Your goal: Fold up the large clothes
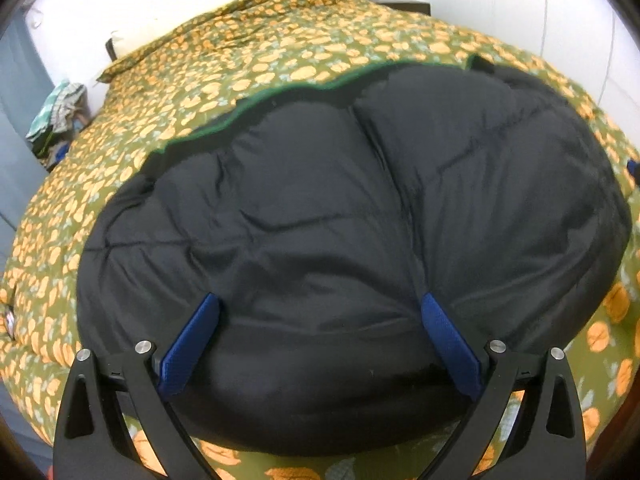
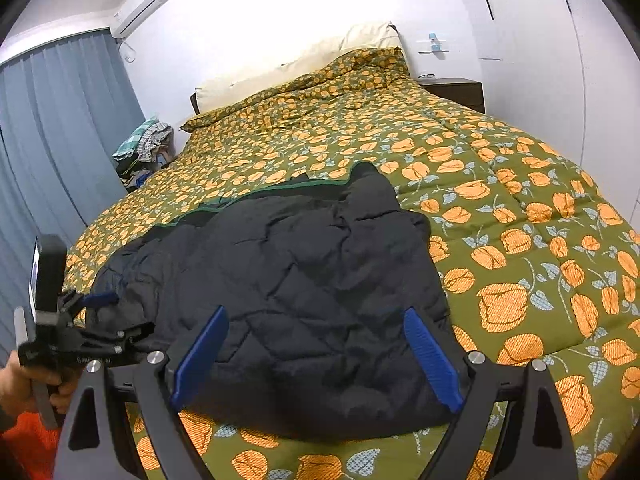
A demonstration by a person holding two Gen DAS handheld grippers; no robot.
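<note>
A black quilted puffer jacket (image 1: 340, 220) with a green-trimmed far edge lies folded on the bed; it also shows in the right wrist view (image 2: 304, 280). My left gripper (image 1: 318, 300) is open, its blue fingers (image 1: 192, 344) spread just above the jacket's near edge, holding nothing. My right gripper (image 2: 316, 314) is open over the jacket's near right part, empty. In the right wrist view the left gripper (image 2: 100, 300) shows at the jacket's left edge, held by a hand.
The bed's green quilt with orange flowers (image 2: 520, 240) spreads all around the jacket. Pillows (image 2: 288, 68) lie at the head. A pile of clothes (image 2: 144, 144) sits by the blue curtain (image 2: 60, 140). A dark nightstand (image 2: 456, 92) stands at the far right.
</note>
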